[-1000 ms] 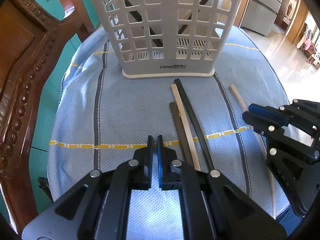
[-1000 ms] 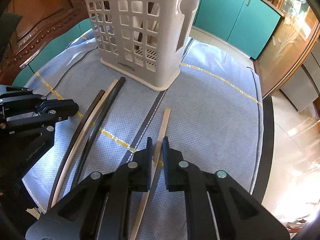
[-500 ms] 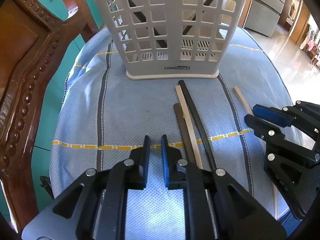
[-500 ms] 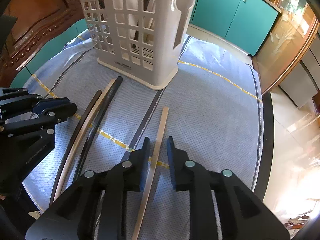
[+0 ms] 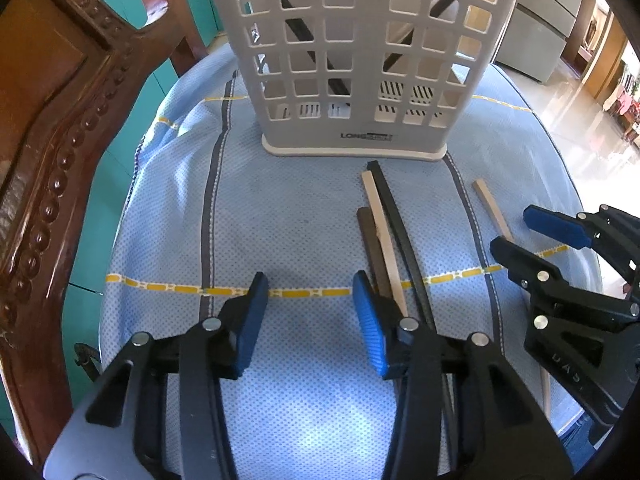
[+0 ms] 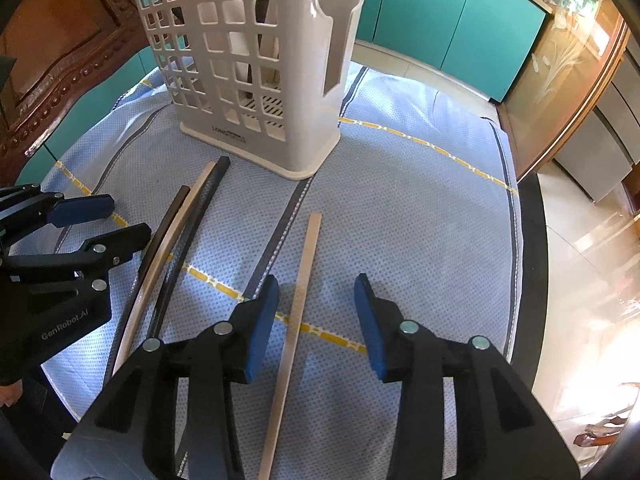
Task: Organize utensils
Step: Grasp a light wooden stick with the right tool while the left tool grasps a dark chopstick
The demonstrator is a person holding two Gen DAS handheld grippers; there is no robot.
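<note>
A white slotted utensil basket (image 5: pixel 356 60) stands upright at the back of the blue cloth, with dark sticks inside; it also shows in the right wrist view (image 6: pixel 256 60). Three chopsticks lie together in front of it: a black one (image 5: pixel 396 220), a pale wooden one (image 5: pixel 382 232) and a dark brown one (image 5: pixel 370 240). A separate pale wooden chopstick (image 6: pixel 298 304) lies between my right gripper's (image 6: pixel 316 316) open jaws, on the cloth. My left gripper (image 5: pixel 308 316) is open and empty, just left of the three chopsticks.
A carved wooden chair back (image 5: pixel 48 120) rises at the left. The round table's cloth (image 6: pixel 420 208) drops off at its right edge toward a tiled floor (image 6: pixel 580 260). Teal cabinets (image 6: pixel 440 12) stand behind.
Both grippers have opened wide from nearly shut. The right gripper has let go of the pale chopstick, which lies on the cloth. The left gripper has moved slightly closer to the basket.
</note>
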